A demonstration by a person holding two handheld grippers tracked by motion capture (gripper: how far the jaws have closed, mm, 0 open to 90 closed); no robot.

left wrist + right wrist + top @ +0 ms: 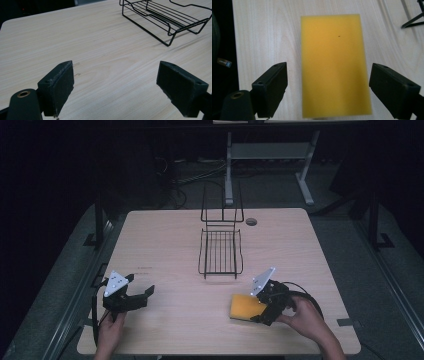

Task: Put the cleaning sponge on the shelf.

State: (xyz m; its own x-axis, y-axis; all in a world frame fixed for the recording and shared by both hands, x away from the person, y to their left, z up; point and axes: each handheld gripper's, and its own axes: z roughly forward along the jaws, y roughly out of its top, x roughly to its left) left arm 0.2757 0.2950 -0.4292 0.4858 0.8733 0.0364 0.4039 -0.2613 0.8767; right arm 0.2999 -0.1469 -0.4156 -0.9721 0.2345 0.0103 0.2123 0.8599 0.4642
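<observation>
A rectangular table (165,245) with a light wooden top was seen from above, standing on a grey floor in a dark room. Near the middle of its far half, a black wire rack (220,251) with an upright wire back was placed; a small round dark hole (251,221) in the table top was found just beside that back, to its right. In the left gripper view the same rack (172,17) was seen at the upper right, well apart from the jaws.

A flat rectangular yellow sponge (244,307) was laid on the table near the front edge, right of the middle. The right hand-held gripper (266,308) was held over its right end. In the right gripper view the sponge (334,65) was found between the two black jaws, which were set wide apart and were not touching it.

The left hand-held gripper (137,297) was held over the front left part of the table, its jaws also spread apart, with bare wood between them.
</observation>
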